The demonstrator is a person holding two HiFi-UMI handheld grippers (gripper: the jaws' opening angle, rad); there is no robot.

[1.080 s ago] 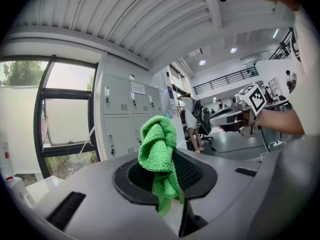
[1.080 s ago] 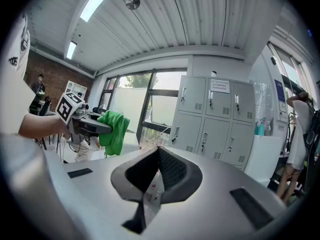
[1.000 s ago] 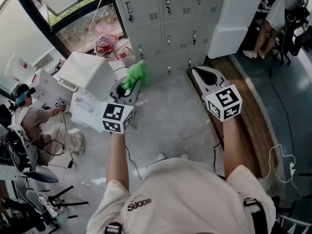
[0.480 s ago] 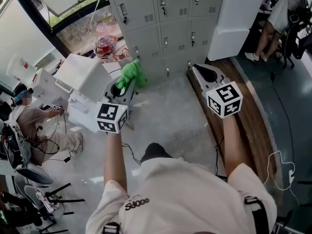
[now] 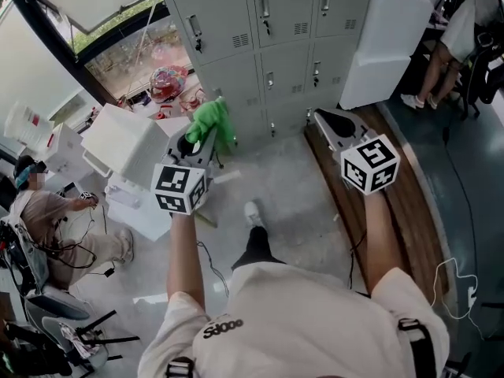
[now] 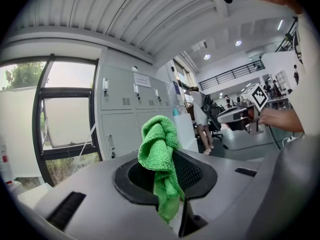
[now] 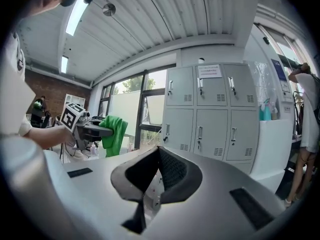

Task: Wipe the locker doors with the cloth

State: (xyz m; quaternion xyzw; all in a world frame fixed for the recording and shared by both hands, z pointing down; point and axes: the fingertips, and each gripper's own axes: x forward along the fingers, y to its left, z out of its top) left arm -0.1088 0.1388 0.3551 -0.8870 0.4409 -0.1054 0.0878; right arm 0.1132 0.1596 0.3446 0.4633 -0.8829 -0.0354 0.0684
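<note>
A bank of grey locker doors (image 5: 272,42) stands ahead, with small handles and vents; it also shows as the lockers (image 6: 125,116) and the lockers (image 7: 210,116) in the two gripper views. My left gripper (image 5: 206,140) is shut on a green cloth (image 5: 211,119), short of the lower left doors. The cloth (image 6: 160,154) bunches above the jaws and hangs down between them. My right gripper (image 5: 323,116) is shut with nothing in it, held off the lower right doors. The right gripper view shows its jaws (image 7: 159,154) met, with the green cloth (image 7: 114,133) off to the left.
White foam boxes (image 5: 126,136) are stacked at the left below a window (image 5: 118,30). A tall white unit (image 5: 386,38) stands right of the lockers, beside a wooden floor strip (image 5: 405,203). A person (image 5: 51,215) sits at far left; others (image 5: 457,30) stand at far right.
The person has stepped toward the lockers, one foot now out in front. Both grippers have come nearer the doors. The left still holds the cloth.
</note>
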